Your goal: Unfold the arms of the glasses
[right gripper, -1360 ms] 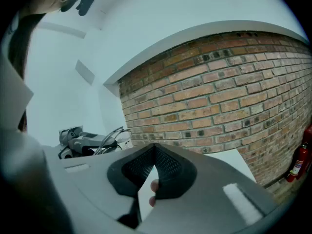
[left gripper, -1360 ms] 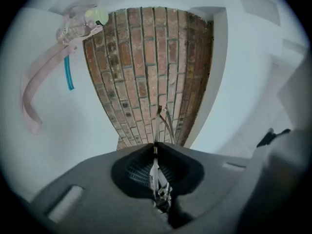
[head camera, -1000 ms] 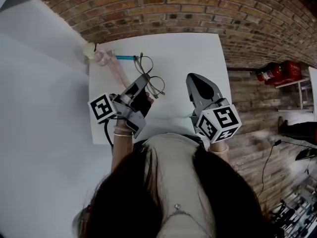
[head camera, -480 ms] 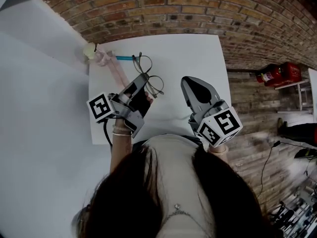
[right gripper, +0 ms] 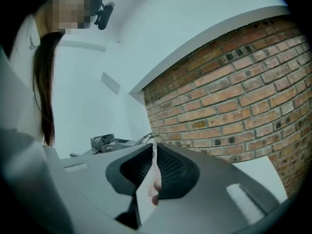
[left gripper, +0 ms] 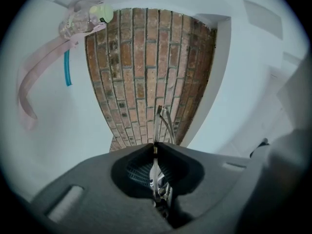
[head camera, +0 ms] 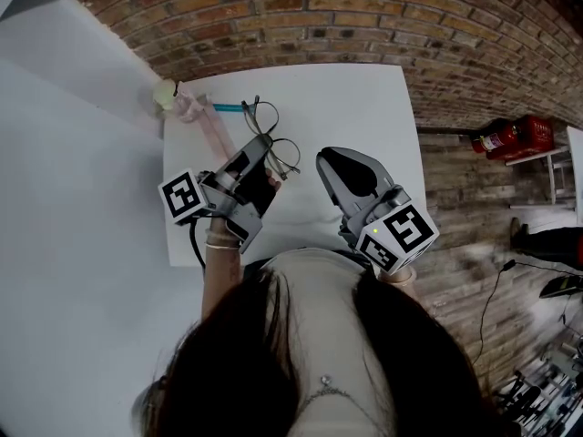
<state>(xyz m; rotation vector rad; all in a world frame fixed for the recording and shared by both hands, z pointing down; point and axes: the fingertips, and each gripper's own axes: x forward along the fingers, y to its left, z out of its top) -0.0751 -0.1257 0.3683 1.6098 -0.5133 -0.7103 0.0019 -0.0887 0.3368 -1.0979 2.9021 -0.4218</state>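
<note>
Head view: the left gripper (head camera: 262, 150), left of centre, is clamped on the wire glasses (head camera: 284, 157) over the white table (head camera: 364, 98). The right gripper (head camera: 330, 160) sits just right of them, not touching. Left gripper view: jaws closed on the frame, which rises from lower centre. Right gripper view: jaws together, nothing clamped. Judgement: the arms appear not yet unfolded, so the whole task remains.
</note>
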